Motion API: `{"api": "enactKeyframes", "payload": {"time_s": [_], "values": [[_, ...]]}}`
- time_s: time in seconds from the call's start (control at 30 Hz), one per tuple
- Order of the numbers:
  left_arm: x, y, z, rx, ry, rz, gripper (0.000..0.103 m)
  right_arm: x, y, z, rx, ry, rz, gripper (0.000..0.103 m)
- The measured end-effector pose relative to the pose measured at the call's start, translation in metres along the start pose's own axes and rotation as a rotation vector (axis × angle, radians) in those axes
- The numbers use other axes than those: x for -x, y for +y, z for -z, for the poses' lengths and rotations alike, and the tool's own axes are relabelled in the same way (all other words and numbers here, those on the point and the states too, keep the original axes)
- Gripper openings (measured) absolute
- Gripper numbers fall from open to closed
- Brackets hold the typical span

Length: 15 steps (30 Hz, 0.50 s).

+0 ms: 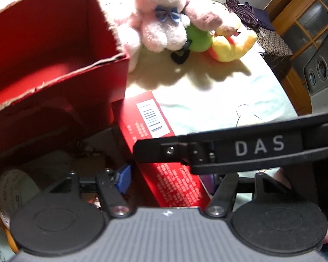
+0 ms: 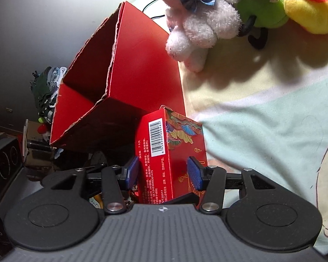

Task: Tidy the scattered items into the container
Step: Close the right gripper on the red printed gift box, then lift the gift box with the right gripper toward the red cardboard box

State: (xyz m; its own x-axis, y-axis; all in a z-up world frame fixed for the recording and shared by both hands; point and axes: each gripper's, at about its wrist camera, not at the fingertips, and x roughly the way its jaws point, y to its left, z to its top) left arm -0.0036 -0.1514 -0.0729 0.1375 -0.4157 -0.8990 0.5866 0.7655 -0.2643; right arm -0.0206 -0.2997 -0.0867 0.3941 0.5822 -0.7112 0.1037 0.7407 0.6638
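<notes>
Red snack box (image 2: 164,152) sits between right hand-held gripper (image 2: 164,174) pads, not clamped; close squarely, lift over carton (image 2: 124,76) rim. Left gripper: can't tell.

My left wrist camera sits low behind its own gripper (image 1: 166,181), looking forward and slightly down across a bed sheet (image 1: 218,100). A large red cardboard box (image 1: 54,65) fills the left of the view at close range, and a pile of plush toys (image 1: 177,28) lies farther ahead. My right wrist camera looks from a similar low spot behind its gripper (image 2: 164,172), rolled to one side, so the open red cardboard box (image 2: 131,69) appears tilted. It is very near a small red barcoded carton (image 2: 161,152). Both views share the box, carton (image 1: 150,120), plush toys (image 2: 207,21) and sheet (image 2: 262,120).
</notes>
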Motion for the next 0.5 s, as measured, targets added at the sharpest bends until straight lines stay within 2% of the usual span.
{"api": "enactKeyframes", "payload": {"time_s": [0.2,0.5], "values": [[-0.005,-0.017,-0.002,-0.025,0.014,-0.007,0.063,0.016,-0.003,0.0,0.024,-0.004,0.031,0.045],[-0.001,-0.061,-0.018,-0.117,-0.04,0.01,0.063,0.06,-0.018,0.0,0.033,-0.083,0.073,0.045]]}}
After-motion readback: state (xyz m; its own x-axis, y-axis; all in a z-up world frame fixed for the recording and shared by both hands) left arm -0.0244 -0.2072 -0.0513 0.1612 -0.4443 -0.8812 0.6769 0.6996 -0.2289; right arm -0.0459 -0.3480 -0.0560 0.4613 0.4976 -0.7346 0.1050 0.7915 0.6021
